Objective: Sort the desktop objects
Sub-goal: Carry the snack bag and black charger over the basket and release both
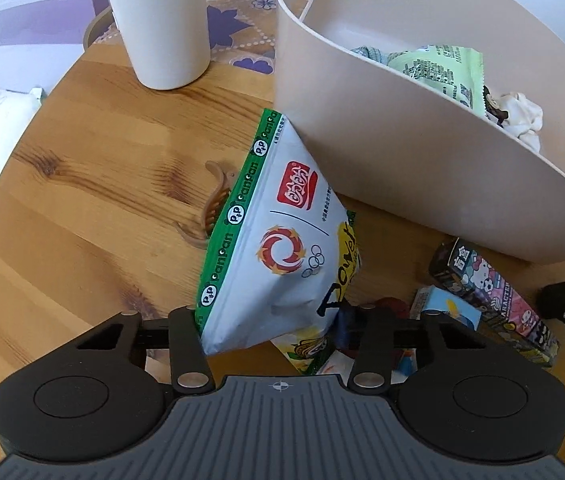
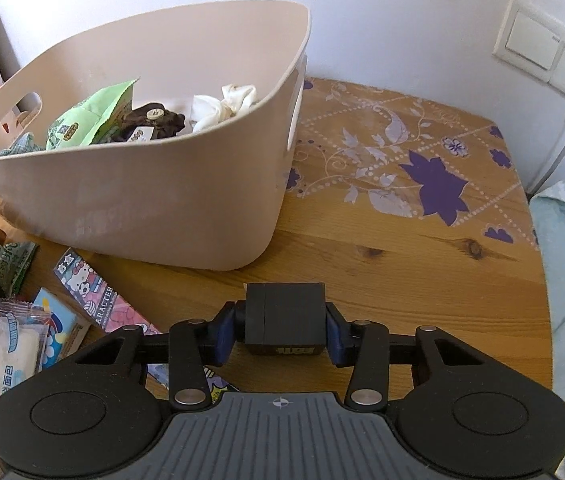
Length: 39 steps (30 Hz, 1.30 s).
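Note:
My left gripper [image 1: 270, 320] is shut on a white and green snack bag [image 1: 278, 248], lifted off the wooden table [image 1: 82, 216] with its top corner against the wall of the beige bin [image 1: 394, 152]. My right gripper [image 2: 280, 330] is shut on a small black box [image 2: 285, 318], held low over the table [image 2: 402, 264] just in front of the beige bin [image 2: 142, 196]. The bin holds a green packet [image 2: 94, 120], a brown item [image 2: 154, 122] and a white cloth [image 2: 226, 104].
A tan hair claw [image 1: 212, 210] lies left of the bag. A white cylinder [image 1: 158, 20] stands at the back. A Hello Kitty box [image 1: 490, 296] [image 2: 98, 292], a blue carton [image 2: 56, 328] and wrapped snacks [image 2: 14, 344] lie in front of the bin. A wall switch [image 2: 530, 42] is at right.

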Each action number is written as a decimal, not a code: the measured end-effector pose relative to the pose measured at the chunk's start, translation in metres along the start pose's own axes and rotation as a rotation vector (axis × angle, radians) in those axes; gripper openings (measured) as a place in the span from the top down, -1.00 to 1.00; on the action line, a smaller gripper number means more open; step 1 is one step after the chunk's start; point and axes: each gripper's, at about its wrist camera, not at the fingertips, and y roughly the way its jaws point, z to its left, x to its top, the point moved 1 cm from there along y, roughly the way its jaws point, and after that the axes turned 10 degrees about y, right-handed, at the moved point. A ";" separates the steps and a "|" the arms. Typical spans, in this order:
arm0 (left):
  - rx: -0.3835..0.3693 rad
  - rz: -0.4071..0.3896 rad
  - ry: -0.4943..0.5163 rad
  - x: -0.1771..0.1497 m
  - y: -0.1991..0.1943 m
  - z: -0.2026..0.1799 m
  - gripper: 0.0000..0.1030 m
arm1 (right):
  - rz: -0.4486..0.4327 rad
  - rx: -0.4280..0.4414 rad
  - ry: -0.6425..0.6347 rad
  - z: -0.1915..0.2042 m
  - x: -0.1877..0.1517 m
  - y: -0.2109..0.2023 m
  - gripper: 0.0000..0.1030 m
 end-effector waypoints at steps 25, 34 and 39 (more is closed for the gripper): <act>0.038 -0.198 -0.043 0.006 -0.093 0.044 0.24 | -0.238 0.082 -0.004 0.017 0.024 -0.108 0.19; 0.029 -0.221 -0.054 0.008 -0.106 0.049 0.24 | -0.308 0.131 -0.005 0.040 0.040 -0.132 0.19; 0.012 -0.246 -0.087 0.007 -0.130 0.046 0.24 | -0.332 0.145 -0.017 0.049 0.046 -0.140 0.19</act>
